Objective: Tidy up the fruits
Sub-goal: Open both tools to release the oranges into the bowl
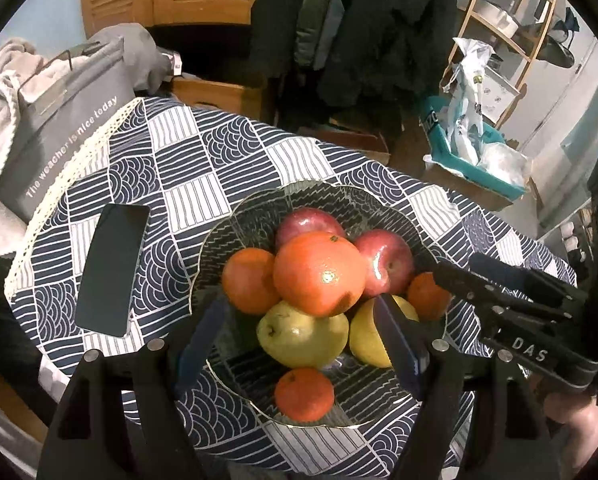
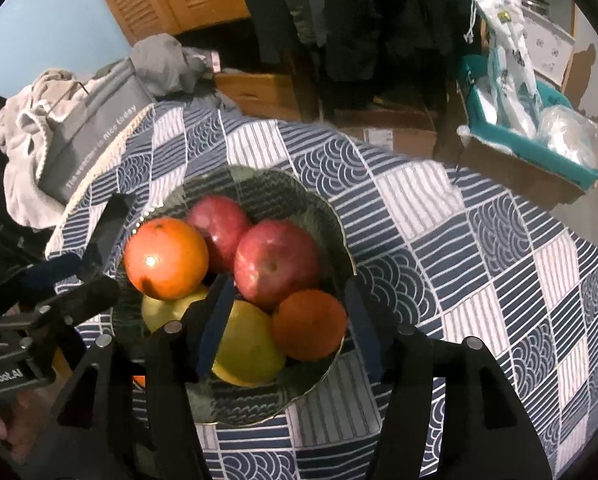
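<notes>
Glass bowl (image 1: 219, 236) near middle of patterned tablecloth (image 1: 203, 152), loaded with fruit. Large orange (image 1: 319, 272) on top of the pile. Two red apples (image 1: 383, 260) behind it, toward bowl's far rim. Smaller orange (image 1: 249, 280) on bowl's left side, another small orange (image 1: 427, 294) at right rim, third one (image 1: 303, 394) at near rim. Green pear (image 1: 303, 334) and a yellow fruit (image 1: 369, 332) at the bottom, under the large orange.

Left gripper (image 1: 299, 340) above bowl's near side, jaws spread fairly wide, nothing between the pads; fruit visible below through the gap, no contact seen. Right gripper (image 2: 289, 326) over bowl's right side, jaws partly spread either side of the small orange at right rim (image 2: 309, 324); pads beside it, not pressing, as far as visible. Looks like a release, not a grip.

Progress, judged: all fruit in view inside the bowl, none loose on the tablecloth around it. Looks close to finished. Possibly left: backing both grippers clear of the bowl. Cannot tell if more fruit sits outside either view.

Risk: pile stacked high, large orange perched on top, could roll off if bumped.

Also: dark phone (image 1: 113, 270) flat on cloth left of bowl; grey bag (image 1: 67, 128) with laundry past bowl's far left, off the cloth edge. Not part of the job.
</notes>
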A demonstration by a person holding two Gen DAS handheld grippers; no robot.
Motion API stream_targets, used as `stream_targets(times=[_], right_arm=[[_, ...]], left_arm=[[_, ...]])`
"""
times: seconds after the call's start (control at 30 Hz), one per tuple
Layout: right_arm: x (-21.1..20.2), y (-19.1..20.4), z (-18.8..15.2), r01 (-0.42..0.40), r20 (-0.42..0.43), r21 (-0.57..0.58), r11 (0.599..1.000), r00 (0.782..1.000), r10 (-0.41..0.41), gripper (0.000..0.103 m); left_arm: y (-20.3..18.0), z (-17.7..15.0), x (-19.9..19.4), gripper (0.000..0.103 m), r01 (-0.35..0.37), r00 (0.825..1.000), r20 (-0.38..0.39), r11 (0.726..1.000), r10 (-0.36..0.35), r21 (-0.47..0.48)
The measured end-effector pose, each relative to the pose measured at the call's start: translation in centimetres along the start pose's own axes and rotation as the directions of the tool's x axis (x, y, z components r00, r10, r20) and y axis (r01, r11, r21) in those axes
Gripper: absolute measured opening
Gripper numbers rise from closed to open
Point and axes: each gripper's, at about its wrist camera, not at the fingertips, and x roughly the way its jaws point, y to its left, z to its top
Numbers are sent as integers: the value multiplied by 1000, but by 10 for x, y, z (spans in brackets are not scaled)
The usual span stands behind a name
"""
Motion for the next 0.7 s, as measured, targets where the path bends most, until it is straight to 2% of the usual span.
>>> stream_targets(times=[0.17, 0.4, 0.5, 0.6, 0.7], right_arm=[[-26, 0, 5, 11, 57, 7, 1000, 998, -12, 59], [-70, 1, 8, 101, 136, -9, 995, 986, -98, 63], [-89, 0, 6, 130, 169, -9, 991, 977, -126, 66], [-108, -1, 4, 163, 208, -3, 987, 965, -159, 73], [-126, -1, 2, 200, 247, 2, 980, 949, -194, 75]], left_arm=[[-5, 2, -19, 78, 13, 999, 39, 1000, -13, 6], [-11, 6, -50, 82, 32, 994, 106, 999, -33, 12], [-17, 8, -63, 88, 36, 989, 146, 999, -39, 24], [-24, 10, -73, 88, 32, 984, 172, 999, -39, 42], [-30, 10, -82, 88, 39, 980, 191, 998, -49, 54]])
